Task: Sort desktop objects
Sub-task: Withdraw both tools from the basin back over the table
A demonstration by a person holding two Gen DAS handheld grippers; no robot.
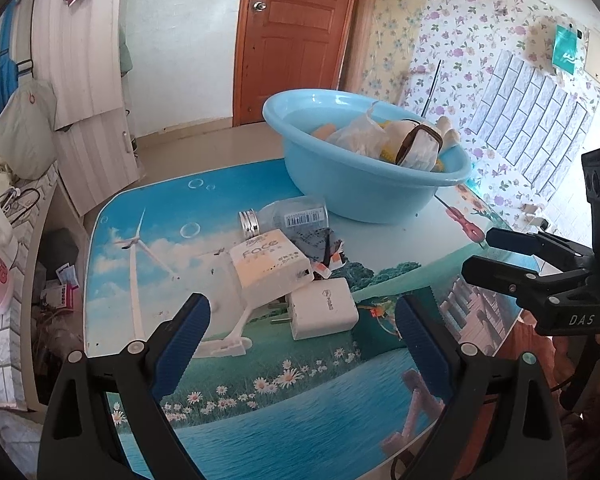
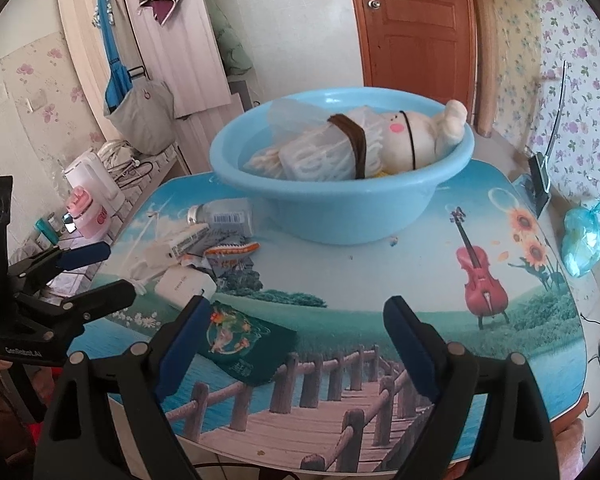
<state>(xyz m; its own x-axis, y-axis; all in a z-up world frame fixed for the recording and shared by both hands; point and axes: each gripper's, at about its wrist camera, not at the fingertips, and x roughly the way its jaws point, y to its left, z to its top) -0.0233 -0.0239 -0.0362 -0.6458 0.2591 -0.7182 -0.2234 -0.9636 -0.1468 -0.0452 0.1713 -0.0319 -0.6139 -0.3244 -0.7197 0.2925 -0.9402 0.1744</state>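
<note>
Both claws hang over the near edge of the picture-printed desk [image 2: 380,280], each spread wide with nothing between its blue pads. The left claw [image 1: 300,320] sits above the desk's left part; the right claw [image 2: 296,328] is over the printed wooden footbridge, with the left one showing at its left side.

At the far middle of the desk stands a round light-blue plastic basin [image 2: 340,216] — it holds a cream plush toy with a pink cheek [image 2: 412,136], a white packet bound by a brown band [image 2: 328,156] and a crumpled clear plastic bag [image 1: 356,132].

Just in front of the basin, to the left, lies a small heap: a clear bottle with a silver screw cap and barcode label [image 1: 288,216] on its side, touching the basin's foot; a white box printed "Face" [image 1: 270,266] leaning over it; an orange-and-white snack wrapper [image 2: 230,254]; and a white square plug charger [image 1: 324,314] nearest the left claw. A white pronged plastic piece [image 1: 228,336] lies beside the charger.

A dark green pouch with a round fish picture [image 2: 248,344] lies flat near the right claw's left pad. At the far right edge — well apart from the rest — rests a knotted blue-green plastic bag [image 2: 582,240].
</note>
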